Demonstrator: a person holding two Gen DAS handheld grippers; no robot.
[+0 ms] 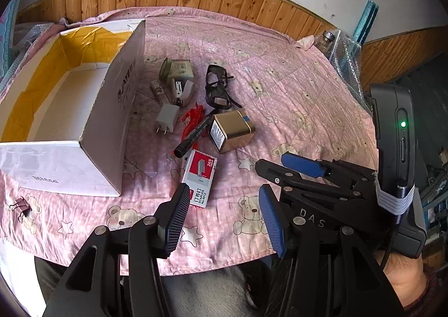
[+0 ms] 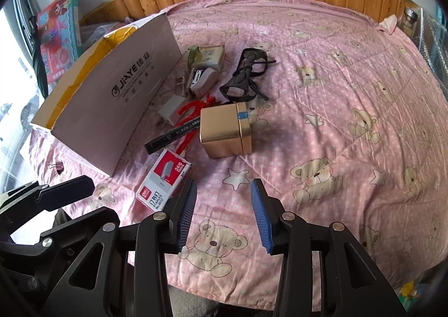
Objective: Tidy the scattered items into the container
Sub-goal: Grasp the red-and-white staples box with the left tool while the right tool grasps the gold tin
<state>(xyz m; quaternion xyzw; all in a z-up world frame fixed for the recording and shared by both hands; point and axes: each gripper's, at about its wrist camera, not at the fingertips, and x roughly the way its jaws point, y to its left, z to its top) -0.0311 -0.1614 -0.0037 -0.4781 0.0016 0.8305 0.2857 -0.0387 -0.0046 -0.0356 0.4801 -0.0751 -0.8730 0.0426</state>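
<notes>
Beside the box, scattered items, left gripper parted, right gripper parted.

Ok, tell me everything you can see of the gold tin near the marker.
The gold tin is a boxy, metallic-looking container lying on its side on the pink bear-print quilt. Its lid looks closed, with a strip of blue tape across the seam, and its base carries a white printed label. The black marker runs up to its left face; contact is unclear. Neither hand-held gripper touches it.
</notes>
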